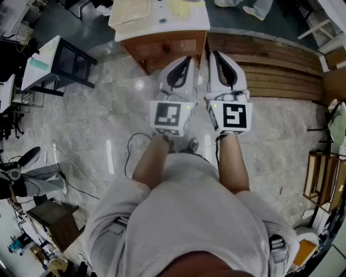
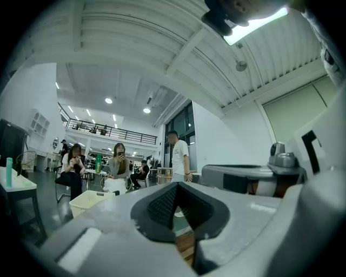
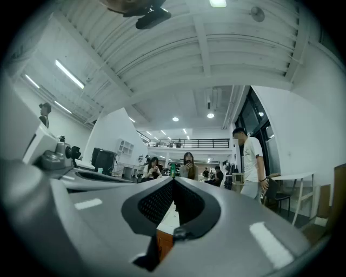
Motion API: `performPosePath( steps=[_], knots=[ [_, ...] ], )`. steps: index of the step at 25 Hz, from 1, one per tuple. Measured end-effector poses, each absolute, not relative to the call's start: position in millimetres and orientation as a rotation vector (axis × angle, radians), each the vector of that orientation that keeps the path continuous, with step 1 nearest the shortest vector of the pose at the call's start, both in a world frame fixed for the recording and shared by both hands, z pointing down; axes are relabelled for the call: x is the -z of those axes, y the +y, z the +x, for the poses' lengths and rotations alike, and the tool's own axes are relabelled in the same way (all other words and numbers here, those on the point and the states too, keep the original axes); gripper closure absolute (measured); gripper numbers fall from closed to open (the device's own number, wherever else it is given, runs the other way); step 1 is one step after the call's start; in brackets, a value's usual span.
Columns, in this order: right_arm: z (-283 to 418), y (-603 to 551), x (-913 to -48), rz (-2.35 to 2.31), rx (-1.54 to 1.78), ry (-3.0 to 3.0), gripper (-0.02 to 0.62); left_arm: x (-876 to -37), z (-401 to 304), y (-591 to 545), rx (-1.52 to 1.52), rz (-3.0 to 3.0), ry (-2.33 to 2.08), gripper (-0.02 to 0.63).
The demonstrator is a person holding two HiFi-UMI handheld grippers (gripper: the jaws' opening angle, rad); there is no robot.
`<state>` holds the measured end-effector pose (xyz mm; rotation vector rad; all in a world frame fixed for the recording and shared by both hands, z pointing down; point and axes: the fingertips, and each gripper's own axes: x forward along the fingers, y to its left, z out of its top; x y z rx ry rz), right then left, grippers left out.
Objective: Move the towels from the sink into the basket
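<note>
Nearest, the person's forearms hold both grippers side by side, almost touching, aimed at the wooden cabinet (image 1: 162, 48). The left gripper (image 1: 185, 60) has its jaws pressed together with nothing between them. The right gripper (image 1: 218, 56) is likewise closed and empty.

Pale stone floor (image 1: 124, 103) lies open between the person's feet and the cabinet, with a black cable (image 1: 130, 146) trailing on it to the left. On the left end of the cabinet's white top sits the cream mesh basket (image 1: 130, 11), cut off by the frame edge. Just right of the basket lies a pale yellow patch (image 1: 185, 7); whether it is a towel, or where the sink is, cannot be told.

A dark-framed side table (image 1: 59, 62) stands left of the cabinet and a slatted wooden platform (image 1: 270, 70) right of it. Beyond the cabinet are seated people (image 2: 73, 167) and a standing person (image 2: 178, 157).
</note>
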<state>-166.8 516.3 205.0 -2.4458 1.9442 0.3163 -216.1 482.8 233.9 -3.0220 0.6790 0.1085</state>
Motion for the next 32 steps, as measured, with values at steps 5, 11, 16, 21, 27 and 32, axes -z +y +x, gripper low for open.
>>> performPosePath(
  steps=[5,11,16,21,27,32],
  knots=[
    [-162,511,-214,-2.419,-0.278,1.94,0.589,-242,-214,477,-0.072,-3.036,0.704,0.586],
    [-155,474,-225,-2.405,-0.237,1.963,0.589,-255,-208,438,-0.04,-3.051,0.741,0.584],
    [-133,420,-243,-2.441,-0.184,1.993,0.589,-271,-184,381,-0.04,-3.093,0.746,0.586],
    [-92,344,-241,-2.475,-0.186,1.998,0.589,-270,-136,304,-0.07,-3.126,0.7,0.584],
    [-48,271,-231,-2.501,-0.172,2.002,0.589,-251,-87,234,-0.112,-3.154,0.617,0.584],
    [-29,223,-236,-2.533,-0.147,2.019,0.589,-259,-63,195,-0.061,-3.184,0.588,0.584]
  ],
)
